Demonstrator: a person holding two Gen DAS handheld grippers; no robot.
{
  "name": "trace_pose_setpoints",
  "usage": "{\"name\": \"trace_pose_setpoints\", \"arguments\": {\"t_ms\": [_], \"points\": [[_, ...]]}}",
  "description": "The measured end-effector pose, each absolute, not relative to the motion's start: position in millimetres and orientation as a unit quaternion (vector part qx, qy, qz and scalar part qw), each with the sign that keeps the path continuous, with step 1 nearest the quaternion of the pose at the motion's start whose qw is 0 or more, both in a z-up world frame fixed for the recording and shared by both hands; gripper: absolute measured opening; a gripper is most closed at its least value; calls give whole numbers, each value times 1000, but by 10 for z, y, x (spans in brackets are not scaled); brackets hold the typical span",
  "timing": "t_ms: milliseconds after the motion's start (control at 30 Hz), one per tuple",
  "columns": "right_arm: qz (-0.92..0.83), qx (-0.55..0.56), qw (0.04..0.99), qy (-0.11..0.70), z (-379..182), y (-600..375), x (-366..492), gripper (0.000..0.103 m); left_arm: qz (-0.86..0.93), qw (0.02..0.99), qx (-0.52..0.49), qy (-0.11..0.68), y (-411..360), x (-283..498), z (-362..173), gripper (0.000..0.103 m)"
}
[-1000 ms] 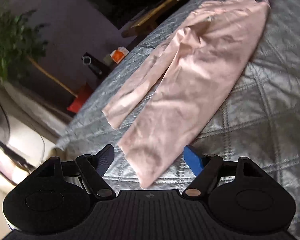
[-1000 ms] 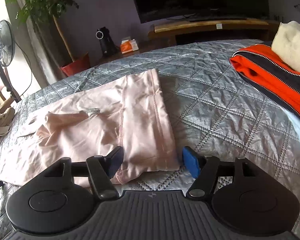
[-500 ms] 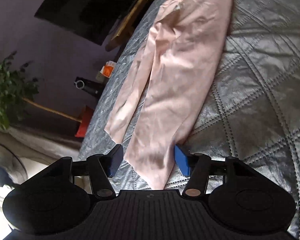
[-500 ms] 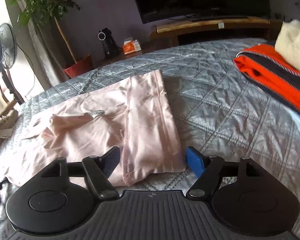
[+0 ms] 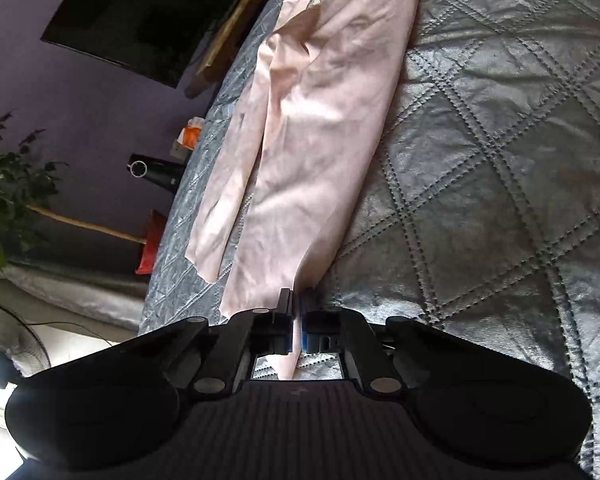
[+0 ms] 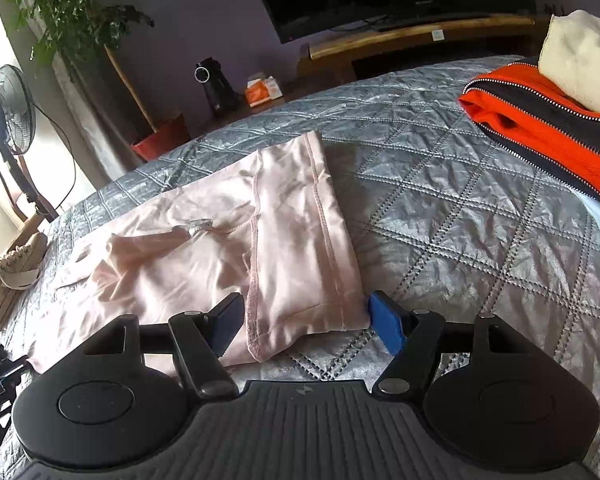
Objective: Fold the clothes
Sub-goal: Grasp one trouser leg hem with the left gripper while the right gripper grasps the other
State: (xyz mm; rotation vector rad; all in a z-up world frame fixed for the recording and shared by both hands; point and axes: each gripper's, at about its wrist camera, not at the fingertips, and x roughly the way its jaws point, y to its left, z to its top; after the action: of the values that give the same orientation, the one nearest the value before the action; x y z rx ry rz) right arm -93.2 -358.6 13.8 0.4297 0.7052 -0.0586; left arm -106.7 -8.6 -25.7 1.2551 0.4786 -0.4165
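Pink trousers [image 5: 320, 128]: flat on quilt [image 5: 500, 160], ahead of both grippers.
Left gripper [image 5: 296, 312]: pinching leg hem.
Right gripper [image 6: 306, 324]: spread, straddling waistband corner.

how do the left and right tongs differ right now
The left tongs are shut, pinching the leg end of the pink trousers; the right tongs are open. The left tongs grip cloth, while the right tongs only straddle the waistband corner on the grey quilt without clamping it. Both have a dark pad on one finger, a blue pad on the other, and work the same trousers.
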Motion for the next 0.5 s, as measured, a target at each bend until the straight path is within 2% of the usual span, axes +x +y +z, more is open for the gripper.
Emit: {"name": "trace_pose_setpoints", "arguments": {"t_ms": [67,167,267,300,333,367,500], "points": [[-25,211,914,344,139,-3579,-945,66,-191,764,575,222,-80,-1073,-252,2],[-15,219,912,345,125,-3576,-951,72,-190,765,574,222,-83,-1086,-256,2],[-13,200,915,350,134,-3523,-943,68,-189,768,570,223,-81,-1092,-251,1],[-9,198,915,351,133,-3511,-943,56,-189,769,569,223,-81,-1095,-250,1],[-4,198,915,352,130,-3501,-943,32,-188,769,568,224,-81,-1098,-249,1],[3,198,913,357,119,-3486,-933,27,-188,771,566,224,-79,-1098,-247,1],[6,183,917,355,129,-3426,-919,24,-189,775,558,226,-68,-1091,-234,1]]}}
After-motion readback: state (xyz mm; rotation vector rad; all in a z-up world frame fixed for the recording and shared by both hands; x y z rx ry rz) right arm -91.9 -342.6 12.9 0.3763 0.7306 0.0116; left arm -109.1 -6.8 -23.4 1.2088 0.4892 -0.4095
